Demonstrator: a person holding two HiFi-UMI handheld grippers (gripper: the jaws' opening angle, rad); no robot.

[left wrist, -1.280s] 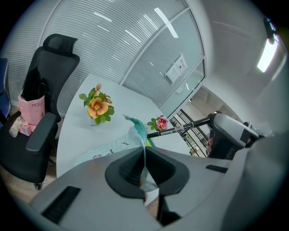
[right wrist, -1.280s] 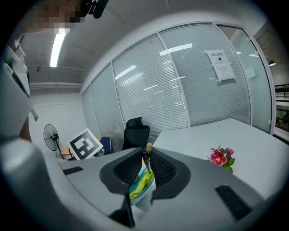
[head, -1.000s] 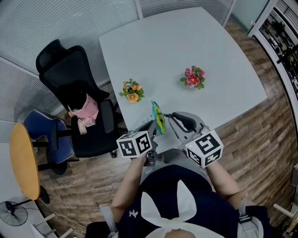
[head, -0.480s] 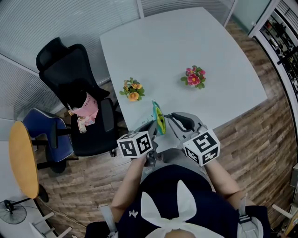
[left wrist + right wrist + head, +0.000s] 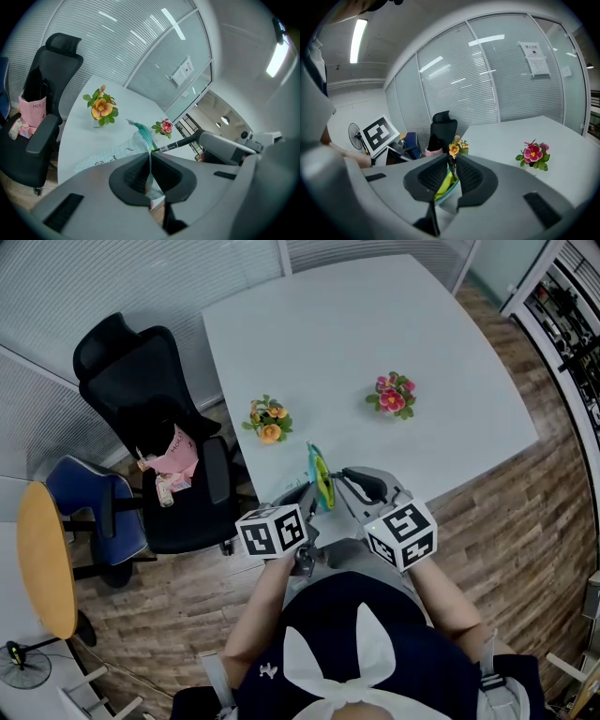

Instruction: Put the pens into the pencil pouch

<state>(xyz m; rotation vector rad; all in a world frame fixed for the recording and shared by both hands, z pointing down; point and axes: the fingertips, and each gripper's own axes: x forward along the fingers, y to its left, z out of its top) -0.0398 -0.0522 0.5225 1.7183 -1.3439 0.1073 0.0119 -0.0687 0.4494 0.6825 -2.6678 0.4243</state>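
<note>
The teal pencil pouch (image 5: 319, 479) hangs at the near edge of the white table (image 5: 375, 324), its mouth showing a yellow-green lining (image 5: 443, 186). My left gripper (image 5: 309, 493) is shut on the pouch's fabric edge (image 5: 140, 140), with the cloth pinched between the pads. My right gripper (image 5: 340, 478) is shut on a black pen (image 5: 451, 168). In the left gripper view this pen (image 5: 180, 140) reaches from the right gripper (image 5: 225, 146) to the pouch's mouth. How far the tip is inside is hidden.
An orange flower pot (image 5: 268, 422) and a pink one (image 5: 392, 397) stand on the table beyond the pouch. A black office chair (image 5: 155, 418) with a pink bag (image 5: 174, 461) is at the left, with a blue chair (image 5: 94, 512) and a round yellow table (image 5: 45, 559) beyond.
The right gripper's marker cube has shifted slightly to the left, toward the pouch. The left gripper and the pouch have stayed put.
</note>
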